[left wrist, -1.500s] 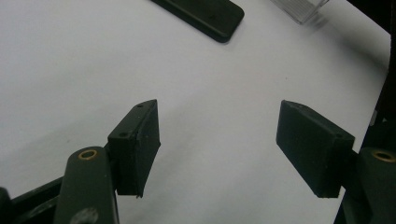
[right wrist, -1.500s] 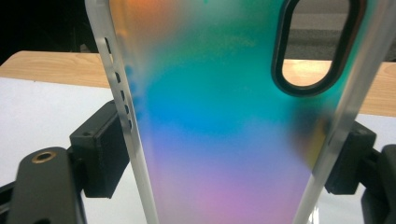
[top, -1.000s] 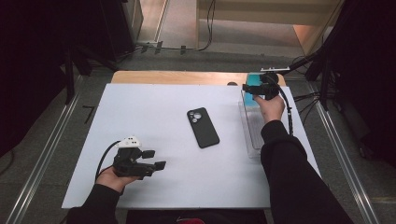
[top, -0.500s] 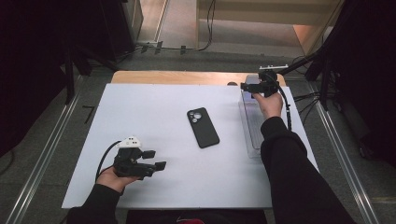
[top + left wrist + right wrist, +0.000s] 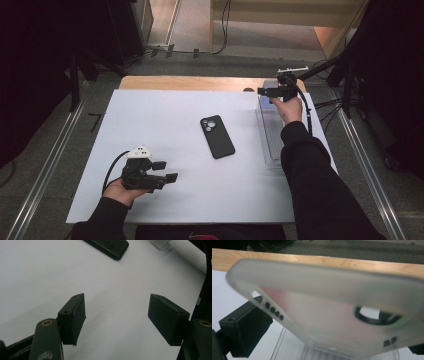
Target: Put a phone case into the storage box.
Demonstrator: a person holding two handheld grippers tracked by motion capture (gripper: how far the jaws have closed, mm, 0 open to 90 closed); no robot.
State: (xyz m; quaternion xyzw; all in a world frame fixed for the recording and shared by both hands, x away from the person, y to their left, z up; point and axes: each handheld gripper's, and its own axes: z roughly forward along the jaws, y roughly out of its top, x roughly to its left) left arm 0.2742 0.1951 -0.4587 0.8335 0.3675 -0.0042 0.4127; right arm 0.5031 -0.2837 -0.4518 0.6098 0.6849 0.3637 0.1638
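A translucent frosted phone case (image 5: pixel 324 302) stands tilted close in front of my right gripper (image 5: pixel 339 332), above the far end of a clear tray (image 5: pixel 294 350). Its long side spans both pads and covers the top of the left pad (image 5: pixel 244 332). The jaws have just been opening and stand wide, and I see no pad pressing on the case. In the high view the right gripper (image 5: pixel 264 92) hovers over the tray's (image 5: pixel 270 145) far end. A black phone (image 5: pixel 217 136) lies face down mid-mat. My left gripper (image 5: pixel 166 171) rests at the near left, open and empty (image 5: pixel 117 317).
A white mat (image 5: pixel 150 120) covers the table, with a wooden edge (image 5: pixel 190 82) at the far side. The phone's corner (image 5: pixel 107 246) and the tray's corner (image 5: pixel 158 243) lie beyond the left jaws. Cables and dark stands sit at the far right.
The right gripper has edged slightly toward the far left over the tray's end. The left gripper and the black phone have not moved.
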